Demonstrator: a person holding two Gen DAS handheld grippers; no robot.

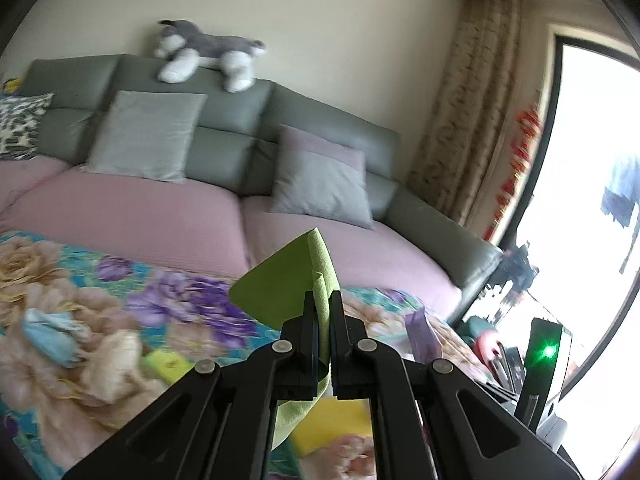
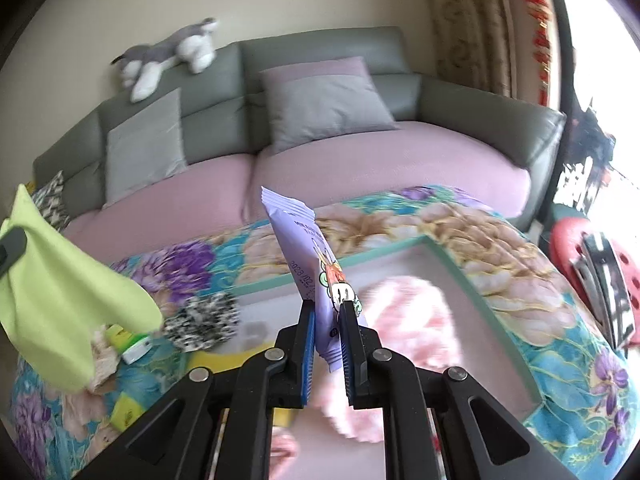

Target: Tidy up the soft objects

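My left gripper is shut on a green cloth and holds it up above the floral-covered table. The cloth also shows at the left of the right wrist view, hanging from the left gripper. My right gripper is shut on a purple snack packet, held upright over a green-rimmed tray. In the tray lie a pink fluffy item and a black-and-white fuzzy item.
A grey sofa with pink seat covers, cushions and a plush husky stands behind the table. A blue cloth, beige plush bits and yellow-green items lie on the table. A window and curtain are at the right.
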